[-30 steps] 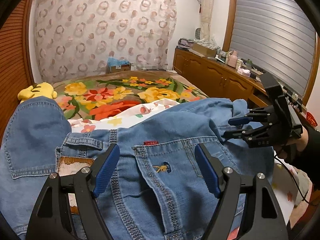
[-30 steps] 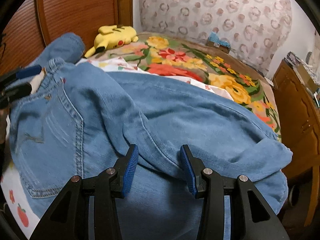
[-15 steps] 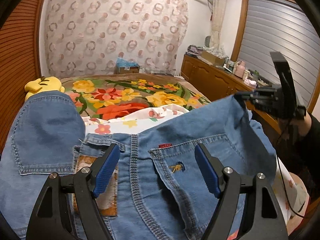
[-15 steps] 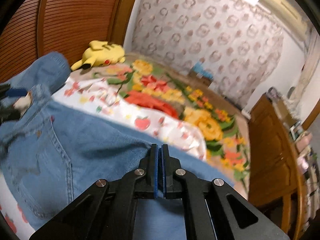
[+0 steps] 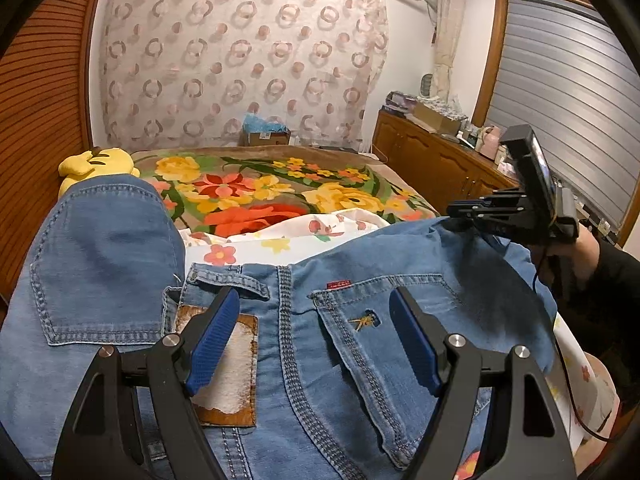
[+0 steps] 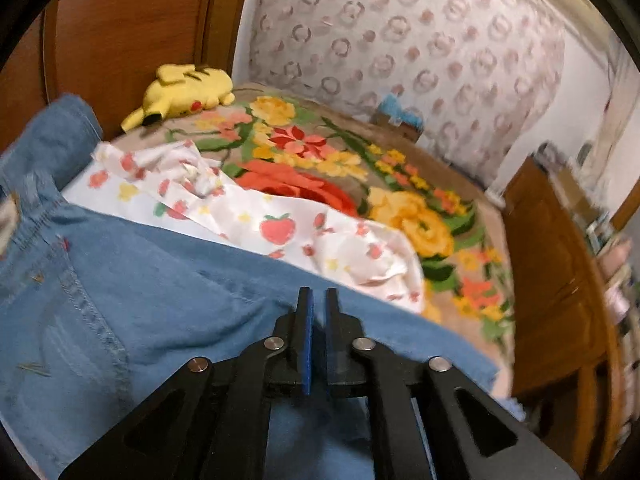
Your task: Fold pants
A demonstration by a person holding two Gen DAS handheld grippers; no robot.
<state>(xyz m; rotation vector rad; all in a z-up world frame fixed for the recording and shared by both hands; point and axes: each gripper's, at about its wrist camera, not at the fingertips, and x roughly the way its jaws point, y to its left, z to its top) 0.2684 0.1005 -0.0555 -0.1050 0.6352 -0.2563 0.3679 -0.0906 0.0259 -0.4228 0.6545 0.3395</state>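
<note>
The blue jeans (image 5: 312,344) lay across the bed (image 5: 256,192), waistband and back pockets toward the left claw (image 5: 316,340), which hovered wide open over the leather patch (image 5: 224,364), holding nothing. The right claw (image 6: 316,320), nearly closed, pinched the denim's far edge, lifted at about 2 o'clock in the left view. The garment's long axis ran between the claws; the right was nearer the fold edge.

no legible text — the jeans (image 5: 328,344) red tab (image 5: 338,284) is unreadable.
</note>
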